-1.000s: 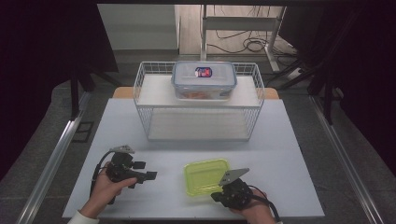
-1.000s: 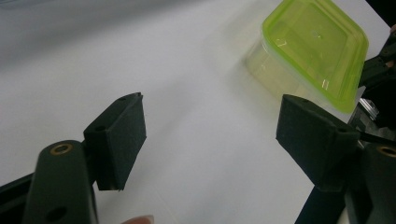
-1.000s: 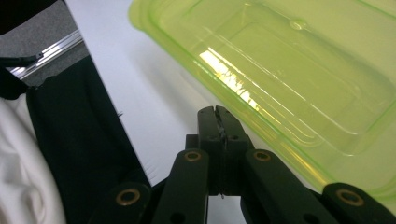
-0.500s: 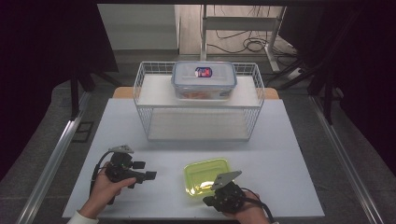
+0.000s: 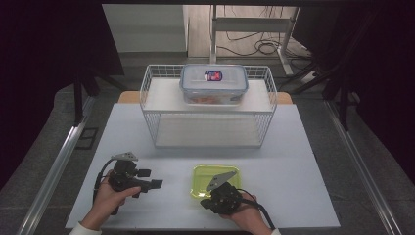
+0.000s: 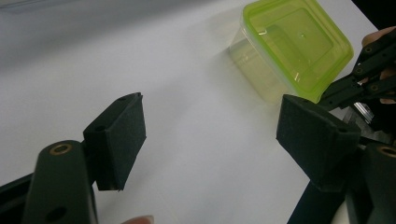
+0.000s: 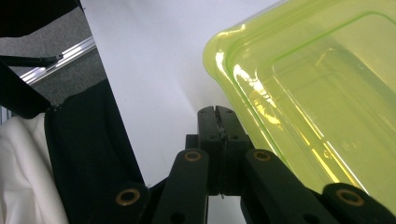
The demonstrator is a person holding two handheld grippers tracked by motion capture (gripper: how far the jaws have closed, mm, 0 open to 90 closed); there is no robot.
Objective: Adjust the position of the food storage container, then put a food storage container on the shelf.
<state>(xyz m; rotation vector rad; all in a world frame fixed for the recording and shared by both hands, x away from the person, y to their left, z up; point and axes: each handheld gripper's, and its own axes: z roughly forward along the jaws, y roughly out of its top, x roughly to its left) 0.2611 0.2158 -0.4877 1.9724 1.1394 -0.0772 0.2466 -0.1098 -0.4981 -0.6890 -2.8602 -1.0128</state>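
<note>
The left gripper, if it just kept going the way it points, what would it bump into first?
Probably the green container: the left gripper is open and aims across bare white table toward it. Depth is hard to judge.

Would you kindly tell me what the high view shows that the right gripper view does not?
High view alone: the wire basket holding a lidded clear container, and the left tool, jaws open, on the left. Right gripper view alone: the right tool has its jaws shut together, nothing between them, beside the box rim. Both share: the green box and the white table.
</note>
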